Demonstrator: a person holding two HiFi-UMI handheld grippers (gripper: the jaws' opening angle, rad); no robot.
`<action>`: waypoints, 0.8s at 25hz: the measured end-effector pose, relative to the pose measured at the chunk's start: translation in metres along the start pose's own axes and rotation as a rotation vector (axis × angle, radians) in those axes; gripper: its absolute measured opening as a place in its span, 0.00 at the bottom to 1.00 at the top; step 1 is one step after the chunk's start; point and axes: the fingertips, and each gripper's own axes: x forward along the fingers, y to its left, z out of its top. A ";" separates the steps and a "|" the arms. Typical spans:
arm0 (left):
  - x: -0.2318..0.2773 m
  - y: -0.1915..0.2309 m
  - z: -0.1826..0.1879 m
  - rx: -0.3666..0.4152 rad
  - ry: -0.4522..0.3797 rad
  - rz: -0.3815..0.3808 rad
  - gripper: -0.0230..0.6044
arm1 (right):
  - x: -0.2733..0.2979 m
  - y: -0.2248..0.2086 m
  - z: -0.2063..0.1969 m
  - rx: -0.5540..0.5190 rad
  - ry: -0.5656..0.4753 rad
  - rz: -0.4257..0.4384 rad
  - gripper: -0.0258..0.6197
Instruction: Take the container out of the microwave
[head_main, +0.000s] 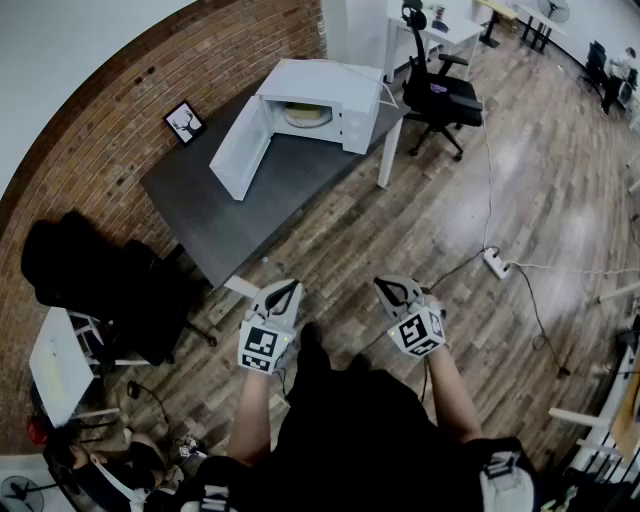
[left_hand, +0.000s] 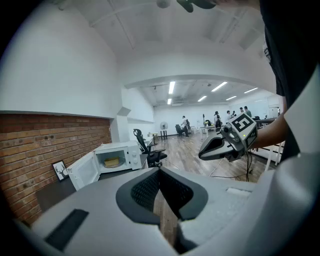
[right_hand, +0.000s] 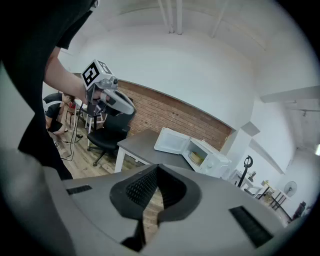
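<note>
The left gripper (head_main: 281, 296) and the right gripper (head_main: 398, 292) are both pressed together and empty, well apart from the table (head_main: 215, 215), where the container (head_main: 305, 115) sits inside the open microwave (head_main: 322, 78) at the far end.

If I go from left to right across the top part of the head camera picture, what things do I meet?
small black-framed picture → white microwave oven with its door open → black wheeled office chair → white power strip
</note>
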 end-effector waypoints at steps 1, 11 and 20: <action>0.001 -0.001 0.002 0.012 -0.013 0.002 0.04 | 0.000 0.000 0.000 -0.001 0.000 0.000 0.04; -0.003 -0.021 0.003 0.016 -0.007 -0.003 0.04 | -0.010 0.001 -0.002 -0.015 -0.010 0.008 0.04; -0.009 -0.030 0.006 0.035 -0.021 0.013 0.04 | -0.017 0.009 -0.006 -0.014 -0.008 0.028 0.04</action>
